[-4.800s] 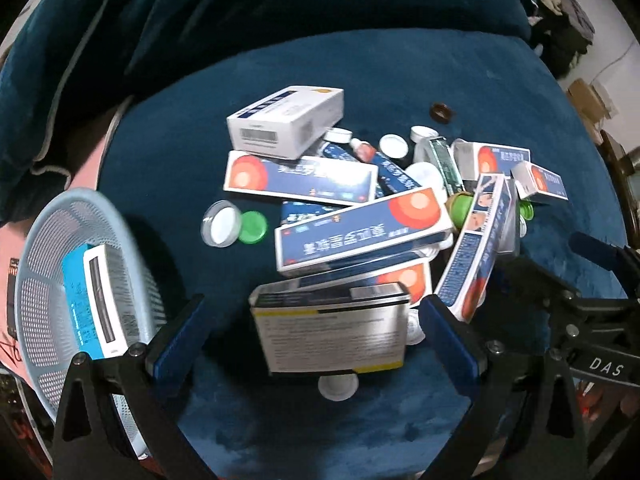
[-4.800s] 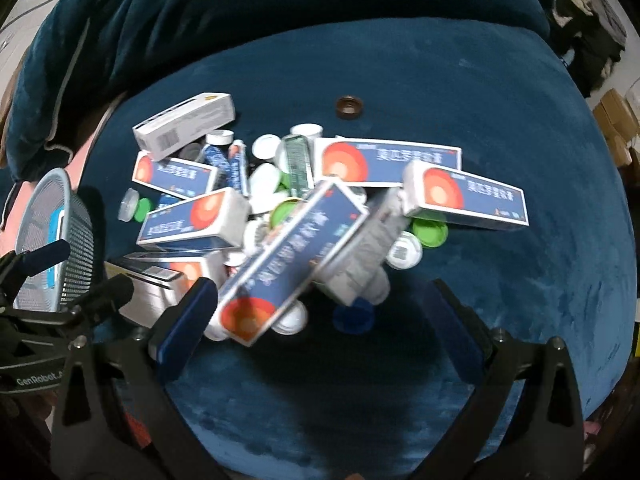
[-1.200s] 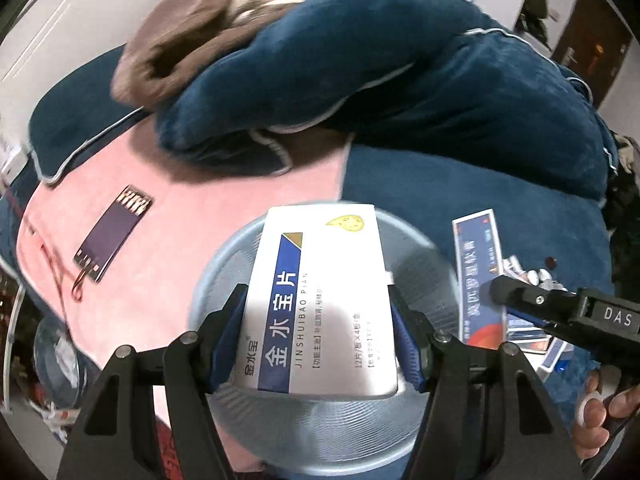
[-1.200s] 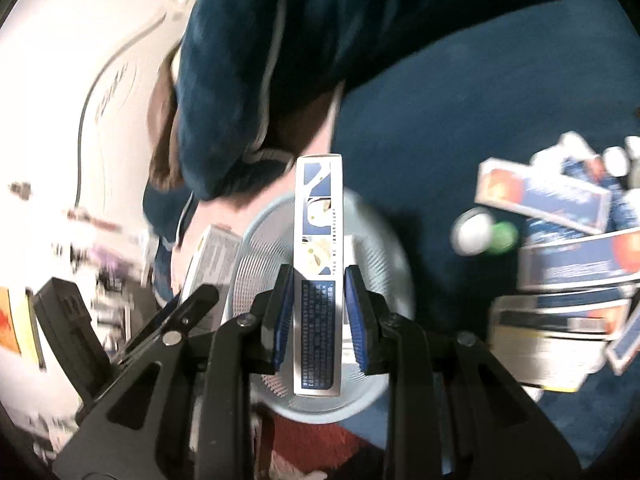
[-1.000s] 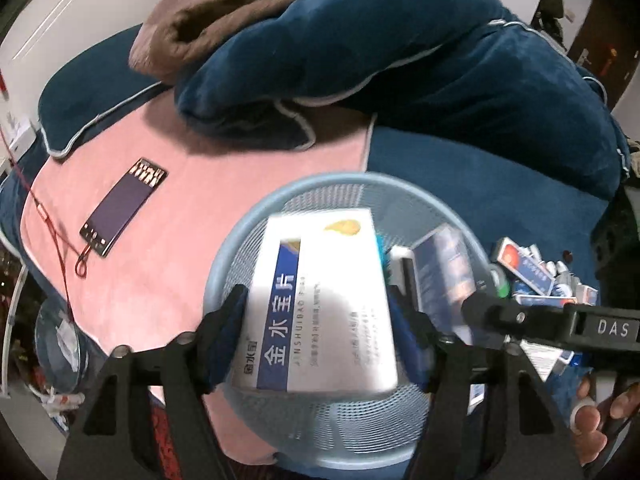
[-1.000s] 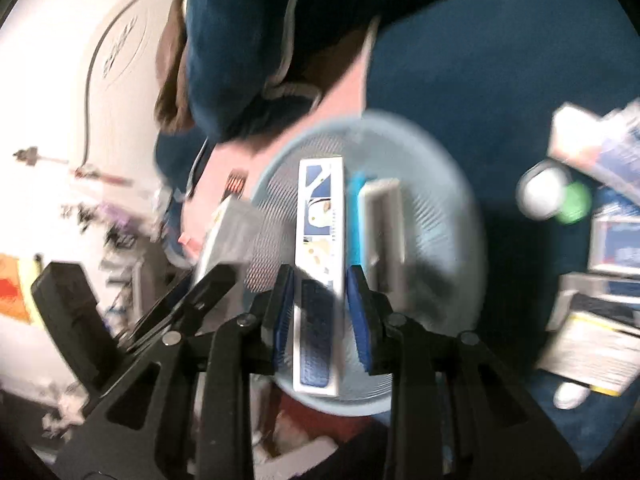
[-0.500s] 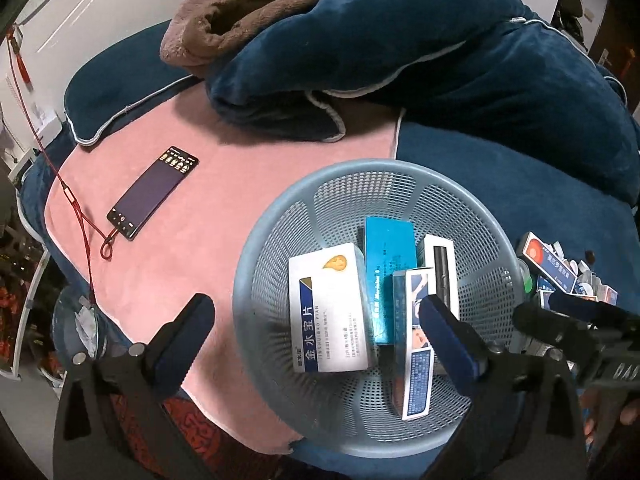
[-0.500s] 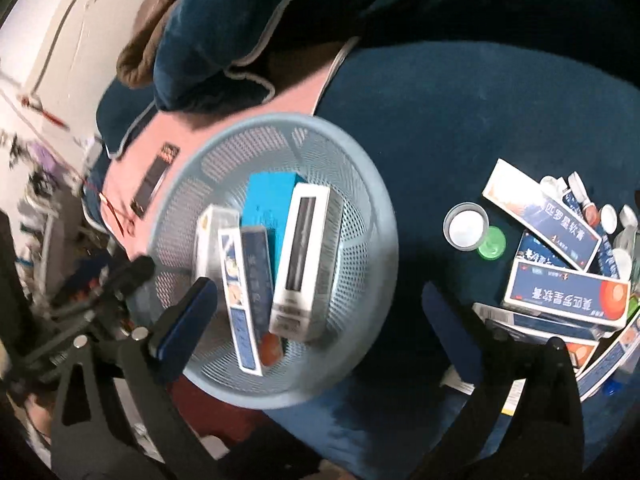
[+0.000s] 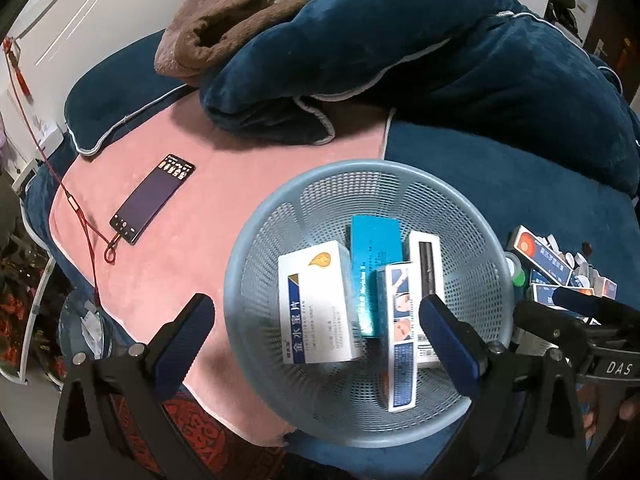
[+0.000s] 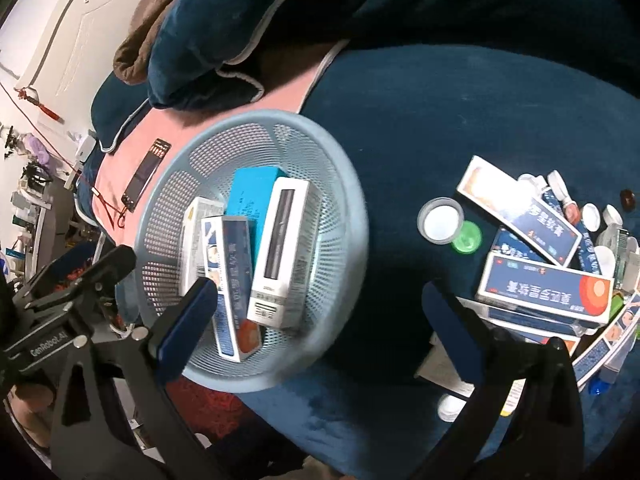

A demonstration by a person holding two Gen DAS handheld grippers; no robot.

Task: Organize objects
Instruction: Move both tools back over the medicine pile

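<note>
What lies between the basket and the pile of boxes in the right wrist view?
Only bare blue cushion separates the basket from the pile of boxes, right wrist view.

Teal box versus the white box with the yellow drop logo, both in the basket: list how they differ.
The teal box is plain teal; the white box bears a blue stripe and a yellow drop logo. The teal box looks narrower, the white box broader. The teal box sits mid-basket, partly hidden by a blue-and-white box; the white box lies unobstructed at the left. Both rest in the basket, untouched by either tongs.
</note>
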